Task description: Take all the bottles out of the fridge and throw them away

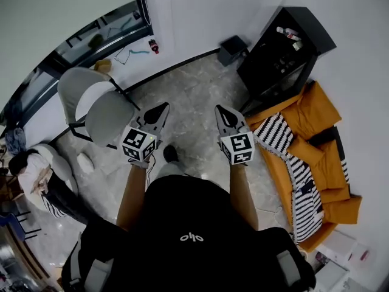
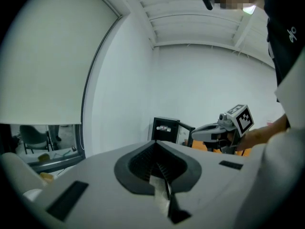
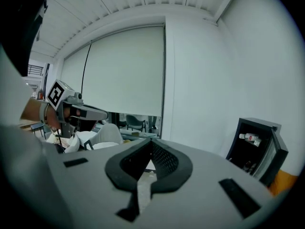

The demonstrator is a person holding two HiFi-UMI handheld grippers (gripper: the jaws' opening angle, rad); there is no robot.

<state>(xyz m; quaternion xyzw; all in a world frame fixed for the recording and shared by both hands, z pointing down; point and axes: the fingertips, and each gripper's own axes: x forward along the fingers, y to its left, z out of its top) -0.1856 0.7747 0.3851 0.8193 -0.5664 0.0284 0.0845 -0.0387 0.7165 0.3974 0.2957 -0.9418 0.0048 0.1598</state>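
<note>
Room: white walls, a pale stone floor [image 1: 194, 84] and a window with its roller blind drawn down are seen. White chairs [image 1: 100, 105] stand left of the jaws and an orange sofa [image 1: 316, 111] right of them.
Fridge: a small black fridge [image 1: 282, 56] stands with its door open, well ahead of both pairs of jaws and off to their right.
Bottles: bottles [image 1: 289, 33] lie on the top shelf; what sits lower down is too dark to tell.
Left gripper: the left gripper [image 1: 161, 108] has its jaws closed together, with nothing between them.
Right gripper: the right gripper [image 1: 220, 110] is likewise closed and empty.
Pose: both are carried side by side before the body, forearms stretched forward, pointed nearly level and slightly down.
Step judged: the fridge is being approached; no bottle is held.
Doing it well: the jaws should be turned right toward the open front and spread before the shelf is reached. One bottle should be taken across its body, clear of the door.
</note>
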